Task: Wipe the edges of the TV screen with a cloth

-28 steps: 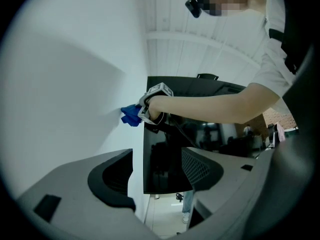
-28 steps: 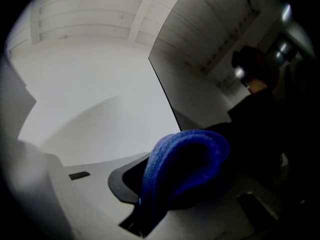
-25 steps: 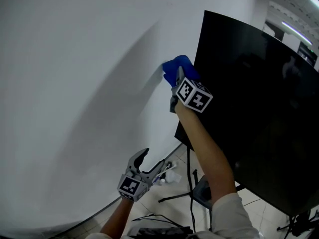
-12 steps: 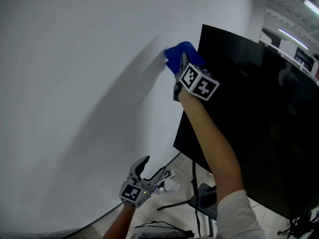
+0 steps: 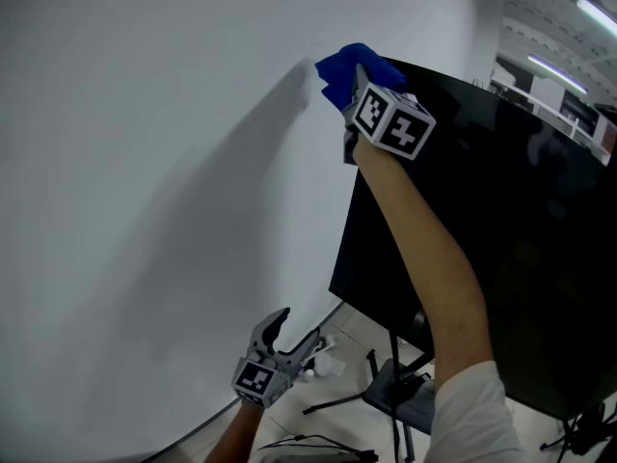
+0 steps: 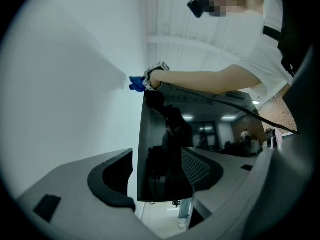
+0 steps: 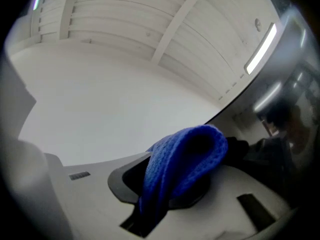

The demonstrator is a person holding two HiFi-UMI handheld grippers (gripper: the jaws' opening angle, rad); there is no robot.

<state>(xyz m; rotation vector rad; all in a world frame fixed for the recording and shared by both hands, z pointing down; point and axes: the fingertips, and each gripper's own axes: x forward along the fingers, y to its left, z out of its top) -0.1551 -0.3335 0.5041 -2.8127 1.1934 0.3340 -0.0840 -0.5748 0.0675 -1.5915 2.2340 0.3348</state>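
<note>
**Head view.** The right gripper (image 5: 355, 85) is raised at twelve o'clock of the frame, its jaws clamped on a blue cloth (image 5: 337, 68). The cloth sits at the top left corner of the TV screen (image 5: 521, 220), at the panel's eleven o'clock, with the white wall (image 5: 145, 162) just behind it. The left gripper (image 5: 294, 334) hangs low at six o'clock, well apart from the screen, jaws wide and carrying nothing. A stand (image 5: 390, 389) shows below the panel's lower edge.

**Left gripper view.** The two jaws stand wide apart with nothing between them. The screen's lower left part is seen only far beyond the gap. The cloth shows as a small blue patch at the panel's eleven o'clock, at the end of the outstretched forearm (image 6: 200, 78).

**Right gripper view.** The cloth fills the lower centre at six o'clock, folded over and pinched between the jaws, with a rounded bulge standing proud of the tips. The dark screen edge runs from three o'clock up toward one o'clock. Whether the cloth presses on it cannot be settled from this view.

**Assessment.** The step in hand is judged to be the wiping of the left edge, now at its upper corner. The next move would call for rounding that corner and drawing the cloth along the top edge toward three o'clock, with the fold kept pressed on the border. The grip appears sound. The arm looks near full reach, so contact pressure may fall off along the top
</note>
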